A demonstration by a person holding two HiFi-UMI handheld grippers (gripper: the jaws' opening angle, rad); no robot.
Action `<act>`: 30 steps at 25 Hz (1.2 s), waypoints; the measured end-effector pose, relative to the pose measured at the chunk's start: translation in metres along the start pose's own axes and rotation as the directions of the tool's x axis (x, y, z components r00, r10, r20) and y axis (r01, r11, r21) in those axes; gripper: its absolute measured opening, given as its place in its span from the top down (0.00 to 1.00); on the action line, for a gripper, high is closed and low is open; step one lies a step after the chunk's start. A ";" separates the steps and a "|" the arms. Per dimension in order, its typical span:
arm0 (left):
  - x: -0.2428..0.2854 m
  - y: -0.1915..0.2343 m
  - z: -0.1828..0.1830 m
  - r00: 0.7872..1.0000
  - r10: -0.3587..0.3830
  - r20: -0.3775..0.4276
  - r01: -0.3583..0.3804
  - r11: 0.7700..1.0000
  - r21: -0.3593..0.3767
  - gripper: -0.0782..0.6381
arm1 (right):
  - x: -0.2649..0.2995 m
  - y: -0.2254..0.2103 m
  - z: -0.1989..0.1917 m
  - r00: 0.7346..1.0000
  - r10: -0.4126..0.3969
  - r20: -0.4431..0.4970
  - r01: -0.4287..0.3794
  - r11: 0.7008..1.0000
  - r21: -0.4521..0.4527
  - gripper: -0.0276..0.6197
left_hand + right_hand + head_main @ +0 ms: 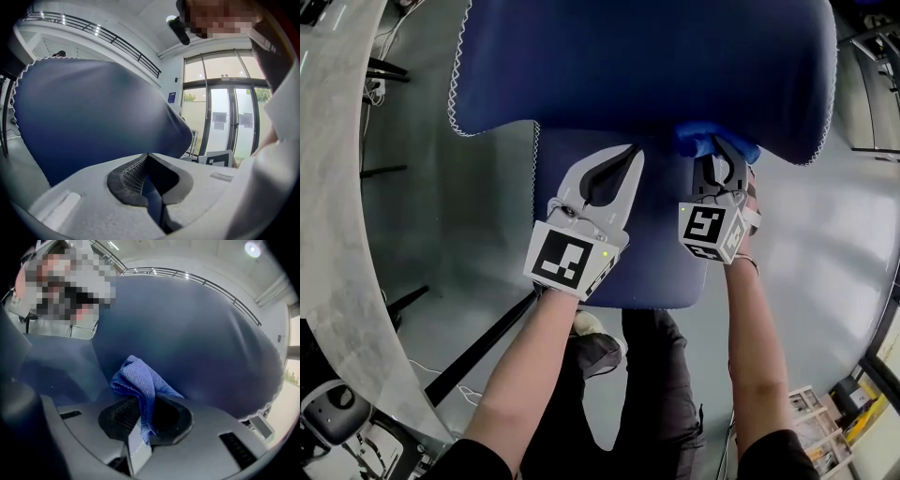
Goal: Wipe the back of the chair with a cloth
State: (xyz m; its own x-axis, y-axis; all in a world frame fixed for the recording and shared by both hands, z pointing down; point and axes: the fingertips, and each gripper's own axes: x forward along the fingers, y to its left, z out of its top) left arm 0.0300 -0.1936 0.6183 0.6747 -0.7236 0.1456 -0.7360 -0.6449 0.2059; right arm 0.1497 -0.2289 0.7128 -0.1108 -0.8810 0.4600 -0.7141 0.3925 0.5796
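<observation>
Forearms (534,366): bare, both reaching up from below the chair back (647,66), one behind each gripper.
Left gripper (629,157): below the chair back's lower edge, left of its middle; jaws closed tip to tip with nothing between them, pointing at the chair back.
Right gripper (718,157): just under the chair back's lower edge, right of its middle; jaws clamped on the cloth (712,141).
Cloth: blue, folded into a bunch; its long axis runs along the jaws, with the free end pointing out of them toward the chair back and leaning left in the right gripper view. From the head view it lies at the chair back's lower edge; contact cannot be confirmed.
Seat (661,262): blue, below the chair back and under both grippers.
Chair back: dark blue, wide side to side, white stitching along its rim; it fills most of both gripper views.
Floor (825,262): grey, either side of the chair back.
Counter (337,187): pale and curved, well left of the chair back.
</observation>
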 end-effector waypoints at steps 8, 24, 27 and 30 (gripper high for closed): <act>0.002 0.005 -0.010 1.000 0.002 -0.005 -0.002 1.000 0.003 0.88 | 0.018 0.032 -0.033 0.988 0.133 -0.080 -0.129 0.990 0.053 0.85; -0.032 -0.003 0.011 0.997 0.042 -0.061 -0.045 0.998 -0.038 0.88 | -0.032 0.024 0.016 0.958 0.284 0.033 -0.269 0.853 0.447 0.85; -0.045 -0.014 0.033 0.998 0.038 -0.059 -0.040 0.999 -0.029 0.88 | -0.058 0.015 0.041 0.946 0.312 0.092 -0.310 0.780 0.543 0.85; -0.062 -0.030 0.061 0.998 0.033 -0.061 -0.035 0.999 -0.022 0.88 | -0.092 0.001 0.069 0.939 0.316 0.135 -0.328 0.710 0.623 0.85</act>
State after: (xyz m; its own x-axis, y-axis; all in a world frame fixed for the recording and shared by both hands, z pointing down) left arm 0.0067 -0.1450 0.5438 0.6520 -0.7282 0.2114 -0.7576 -0.6139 0.2218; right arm 0.1112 -0.1655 0.6251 -0.4228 -0.7390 0.5245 -0.9013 0.4029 -0.1590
